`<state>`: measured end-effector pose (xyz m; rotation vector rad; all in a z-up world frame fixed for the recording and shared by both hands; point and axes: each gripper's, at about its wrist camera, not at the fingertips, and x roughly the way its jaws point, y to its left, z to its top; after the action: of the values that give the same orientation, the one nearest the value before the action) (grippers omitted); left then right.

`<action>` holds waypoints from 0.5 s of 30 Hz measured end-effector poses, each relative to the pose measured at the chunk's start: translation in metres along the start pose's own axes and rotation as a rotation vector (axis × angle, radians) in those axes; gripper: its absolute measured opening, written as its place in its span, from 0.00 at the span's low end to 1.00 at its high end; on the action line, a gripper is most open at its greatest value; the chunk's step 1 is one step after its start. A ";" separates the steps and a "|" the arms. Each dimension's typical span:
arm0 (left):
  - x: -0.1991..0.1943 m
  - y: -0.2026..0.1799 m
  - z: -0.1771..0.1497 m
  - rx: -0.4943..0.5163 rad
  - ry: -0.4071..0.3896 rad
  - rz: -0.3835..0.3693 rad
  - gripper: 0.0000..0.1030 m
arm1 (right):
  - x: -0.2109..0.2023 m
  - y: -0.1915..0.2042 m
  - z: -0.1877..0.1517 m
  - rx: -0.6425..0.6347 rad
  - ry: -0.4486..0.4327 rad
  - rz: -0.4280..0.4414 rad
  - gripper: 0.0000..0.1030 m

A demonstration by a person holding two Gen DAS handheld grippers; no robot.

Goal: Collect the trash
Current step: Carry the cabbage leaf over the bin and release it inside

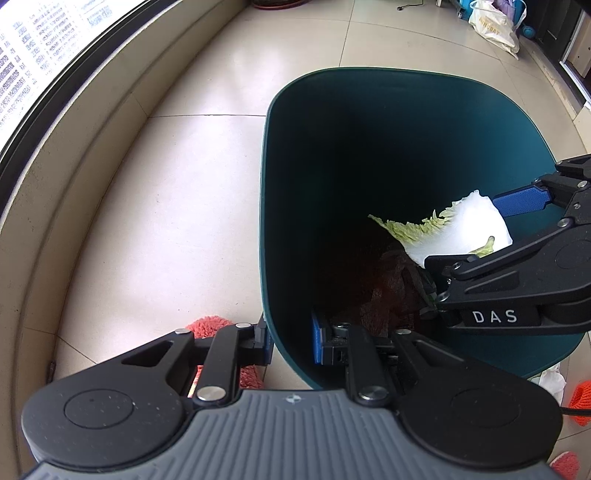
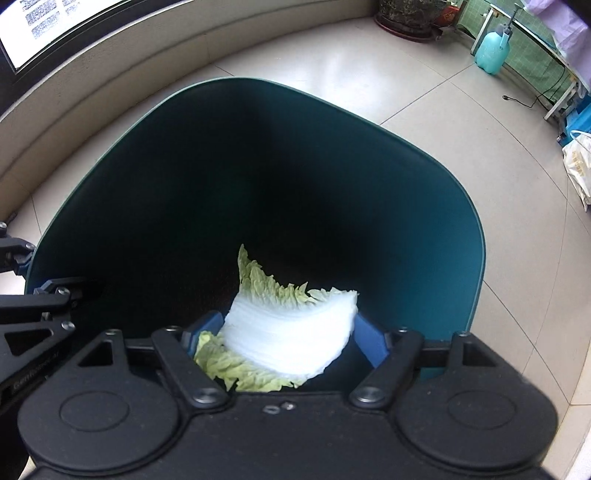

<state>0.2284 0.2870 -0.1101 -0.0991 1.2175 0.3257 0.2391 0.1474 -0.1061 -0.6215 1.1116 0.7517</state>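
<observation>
two grippers are working at the bin point(image 1: 461, 92): left gripper point(image 1: 291, 345) is pinching its rim, right gripper point(image 2: 288, 332) is clamping a cabbage leaf point(image 2: 291, 332) over its opening.

The bottom of the dark green bin point(image 1: 369, 155) is lost in shadow; brownish scraps point(image 1: 388, 291) there cannot be identified. The orange cloth point(image 1: 207, 326) is partly hidden behind the left tongs point(image 1: 291, 345).

spray bottle point(image 2: 493, 51), plant pot point(image 2: 408, 16), plastic bag point(image 1: 495, 27)
</observation>
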 end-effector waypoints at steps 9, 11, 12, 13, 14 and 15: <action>-0.001 -0.003 -0.002 0.001 -0.006 0.004 0.18 | -0.020 -0.011 -0.010 0.039 -0.037 0.046 0.81; -0.002 -0.003 -0.002 0.002 -0.007 0.007 0.18 | -0.025 -0.018 -0.010 0.055 -0.042 0.071 0.81; -0.002 -0.004 -0.002 0.003 -0.007 0.008 0.18 | -0.029 -0.024 -0.011 0.059 -0.049 0.082 0.81; -0.002 -0.004 -0.002 0.003 -0.007 0.011 0.18 | -0.033 -0.028 -0.011 0.064 -0.058 0.092 0.82; -0.002 -0.005 -0.002 0.004 -0.007 0.013 0.18 | -0.037 -0.031 -0.013 0.069 -0.066 0.098 0.82; -0.002 -0.006 -0.002 0.005 -0.007 0.015 0.18 | -0.043 -0.032 -0.014 0.070 -0.076 0.101 0.82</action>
<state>0.2275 0.2808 -0.1092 -0.0847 1.2124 0.3359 0.2459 0.1085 -0.0682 -0.4764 1.1006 0.8132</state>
